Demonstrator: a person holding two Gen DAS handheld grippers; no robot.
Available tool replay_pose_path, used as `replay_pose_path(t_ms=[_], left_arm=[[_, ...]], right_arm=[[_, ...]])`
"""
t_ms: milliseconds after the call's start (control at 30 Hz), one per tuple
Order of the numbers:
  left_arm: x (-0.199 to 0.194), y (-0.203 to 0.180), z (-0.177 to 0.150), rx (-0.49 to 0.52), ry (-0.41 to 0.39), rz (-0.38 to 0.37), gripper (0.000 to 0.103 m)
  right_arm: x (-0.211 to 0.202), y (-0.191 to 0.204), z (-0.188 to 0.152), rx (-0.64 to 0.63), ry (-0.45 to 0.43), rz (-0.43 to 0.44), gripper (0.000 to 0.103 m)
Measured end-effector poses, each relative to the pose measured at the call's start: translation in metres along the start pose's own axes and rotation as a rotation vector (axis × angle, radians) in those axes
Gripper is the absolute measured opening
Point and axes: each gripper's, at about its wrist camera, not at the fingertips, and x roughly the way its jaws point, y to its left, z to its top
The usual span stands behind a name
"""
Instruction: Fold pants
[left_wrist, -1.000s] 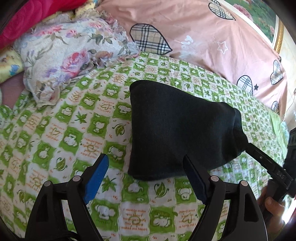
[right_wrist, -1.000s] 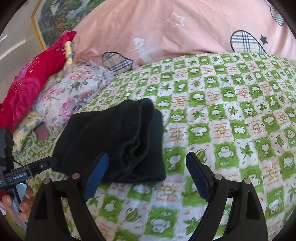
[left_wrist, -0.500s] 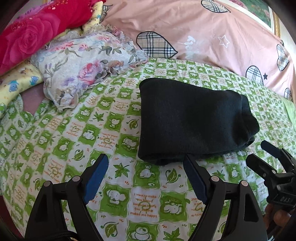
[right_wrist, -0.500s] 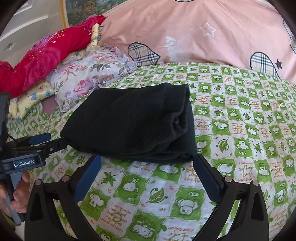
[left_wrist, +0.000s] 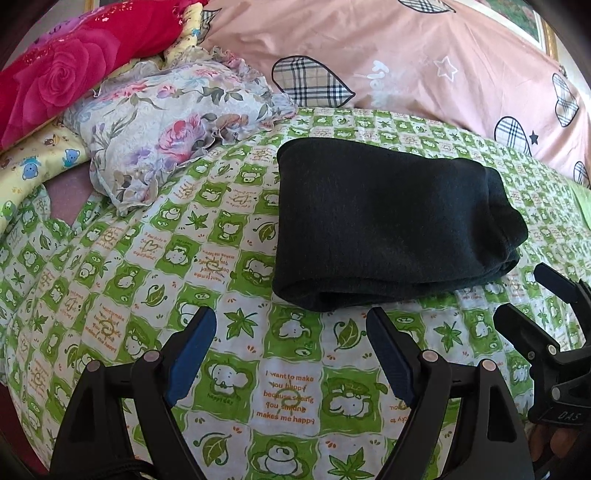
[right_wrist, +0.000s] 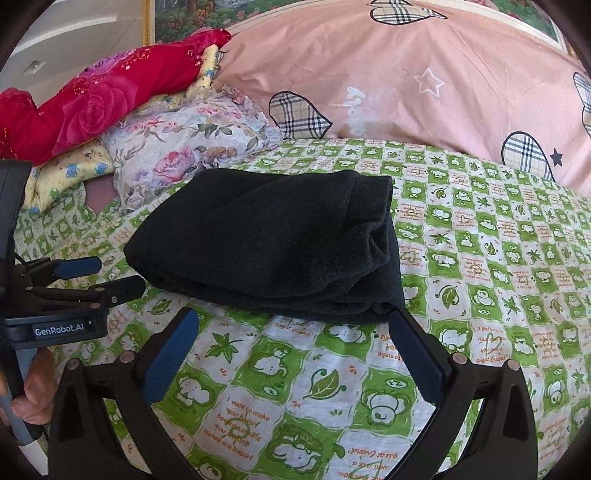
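Note:
The black pants (left_wrist: 384, 225) lie folded into a thick rectangle on the green patterned bedsheet (left_wrist: 236, 380). They also show in the right wrist view (right_wrist: 273, 243). My left gripper (left_wrist: 291, 325) is open and empty, a short way in front of the pants' near folded edge. My right gripper (right_wrist: 295, 321) is open and empty, just in front of the pants, its right finger near their front right corner. Each gripper shows at the edge of the other's view: the right one (left_wrist: 524, 299) and the left one (right_wrist: 118, 275).
A floral pillow (left_wrist: 173, 125), a red rose blanket (left_wrist: 70, 70) and a yellow cloth (left_wrist: 33, 158) lie at the far left. A large pink duvet with plaid hearts (left_wrist: 406, 62) lies along the back. The sheet (right_wrist: 498, 258) extends to the right.
Both grippers have let go of the pants and drawn back toward me. The pants now lie flat and folded on the sheet, with a gap between them and the fingertips.

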Motion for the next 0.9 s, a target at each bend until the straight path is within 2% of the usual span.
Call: replay_pose_path(t_ms=[900], left_arm=[[0.0093, -0.0007, -0.0042, 0.022, 0.008, 0.004, 0.084]], right_arm=[[0.0009, 0.0005, -0.0047, 0.003, -0.011, -0.006, 0.103]])
